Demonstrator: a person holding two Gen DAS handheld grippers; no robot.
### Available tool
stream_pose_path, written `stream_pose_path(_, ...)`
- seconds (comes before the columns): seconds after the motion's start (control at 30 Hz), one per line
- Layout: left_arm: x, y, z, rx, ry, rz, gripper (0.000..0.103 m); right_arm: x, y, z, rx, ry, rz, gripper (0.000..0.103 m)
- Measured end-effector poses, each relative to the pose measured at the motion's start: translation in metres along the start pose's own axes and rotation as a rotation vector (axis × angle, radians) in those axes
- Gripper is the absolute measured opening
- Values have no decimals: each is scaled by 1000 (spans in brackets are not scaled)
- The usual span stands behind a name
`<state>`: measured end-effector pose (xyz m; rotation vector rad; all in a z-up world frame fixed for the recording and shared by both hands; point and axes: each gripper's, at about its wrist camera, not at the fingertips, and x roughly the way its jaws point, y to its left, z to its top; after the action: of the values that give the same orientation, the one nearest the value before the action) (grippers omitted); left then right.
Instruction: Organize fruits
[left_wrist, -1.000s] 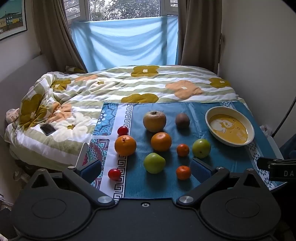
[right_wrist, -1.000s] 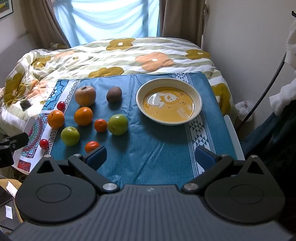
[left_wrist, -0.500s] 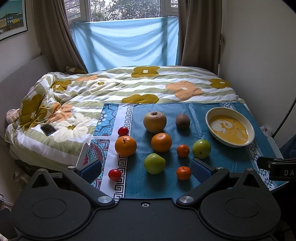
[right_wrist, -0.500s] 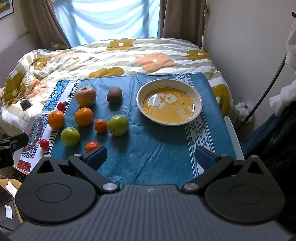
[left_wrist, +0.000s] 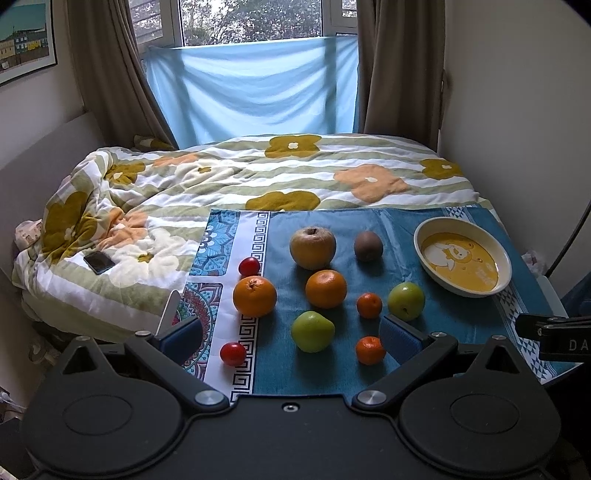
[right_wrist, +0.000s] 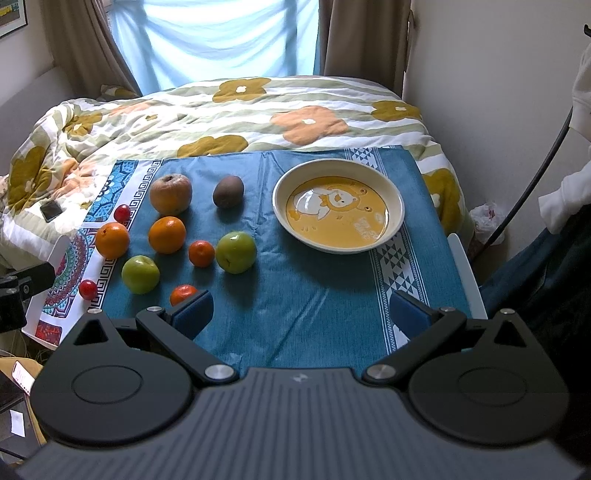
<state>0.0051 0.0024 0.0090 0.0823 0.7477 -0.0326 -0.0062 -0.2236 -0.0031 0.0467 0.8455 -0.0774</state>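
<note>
Overall: fruit was laid out loose on a blue cloth (right_wrist: 314, 314) over a small table, both grippers held back at the near edge.
Left gripper (left_wrist: 290, 336): seen spread wide apart, nothing held; fingers were placed either side of the near fruit row without touching it.
Right gripper (right_wrist: 301, 314): seen wide apart, empty, held above bare cloth in front of the bowl.
Bowl (right_wrist: 338, 205): cream rim, yellow inside with a bear print, set at the right of the cloth, no fruit in it.
Back row: a brownish apple (left_wrist: 313, 247) and a kiwi (left_wrist: 368, 246) were seen apart, side by side.
Middle row: two oranges (left_wrist: 254, 296) (left_wrist: 326, 288), a small tangerine (left_wrist: 369, 305) and a green apple (left_wrist: 406, 301) were lined up left to right.
Front row: a second green apple (left_wrist: 312, 331) and a second tangerine (left_wrist: 370, 350), the latter just beside the left gripper's right finger.
Cherry tomatoes: one (left_wrist: 249, 266) was seen behind the left orange, one (left_wrist: 233, 353) at the near patterned border.
Bed: a flowered duvet (left_wrist: 258, 173) was seen behind the table, with a phone (left_wrist: 99, 262) lying on it at left.
</note>
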Motion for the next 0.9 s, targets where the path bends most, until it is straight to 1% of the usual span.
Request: stream_pose_path(0.9, 2, 0, 3, 1, -2, 5, 103, 1, 0, 3, 1, 2, 1, 103)
